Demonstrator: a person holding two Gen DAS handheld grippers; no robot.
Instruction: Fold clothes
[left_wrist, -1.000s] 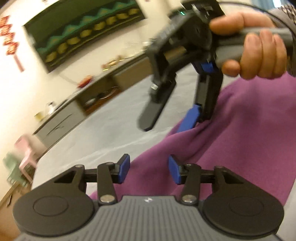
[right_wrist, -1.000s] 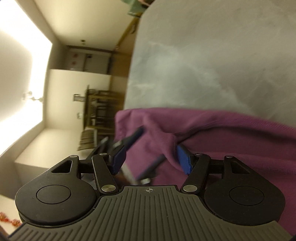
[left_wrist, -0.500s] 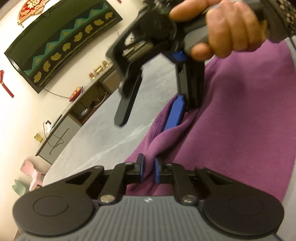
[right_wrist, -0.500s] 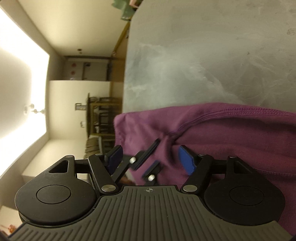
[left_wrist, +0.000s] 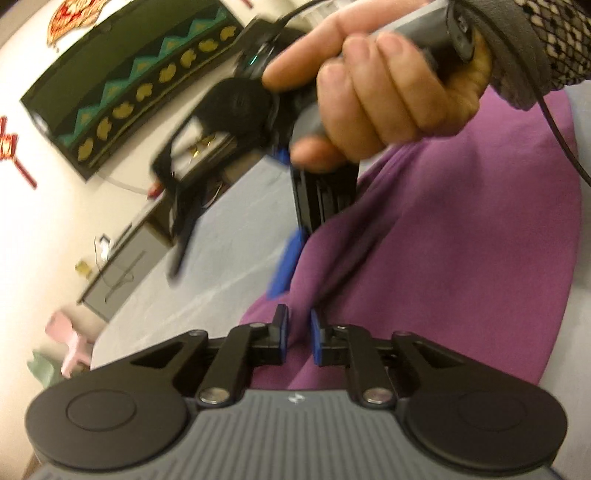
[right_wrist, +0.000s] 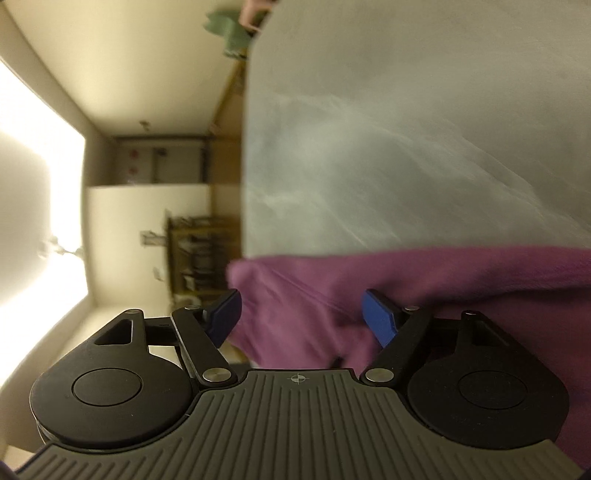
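Left wrist view, nearest: left gripper (left_wrist: 297, 338) with jaws drawn narrow and just easing apart, blue pads (left_wrist: 282, 330) pinching a raised ridge of the purple garment (left_wrist: 461, 240). Fabric bunched between the pads, touching both.

Beyond that: purple garment spread across the grey table surface (left_wrist: 221, 258), reaching the surface's right-hand edge in this view and rising in a fold toward the second tool.

Farther: right gripper (left_wrist: 229, 266), blurred, jaws spread wide. One blue-tipped finger (left_wrist: 284, 262) against the garment's edge, the other finger (left_wrist: 181, 236) out over bare surface, apart from the cloth. Right hand (left_wrist: 373, 92) wrapped round the grey handle, patterned sleeve (left_wrist: 554, 40) at the wrist, black cable trailing off.

Farthest: dark wall panel with teal and gold pattern (left_wrist: 129, 92), low cabinet (left_wrist: 122, 266) below it.

Right wrist view, nearest: right gripper (right_wrist: 301, 319) with jaws opening, wide apart; garment (right_wrist: 424, 291) corner lying between the pads, not pressed by them. Beyond: bare grey surface (right_wrist: 406, 129), garment at its near edge. Frame blurred.
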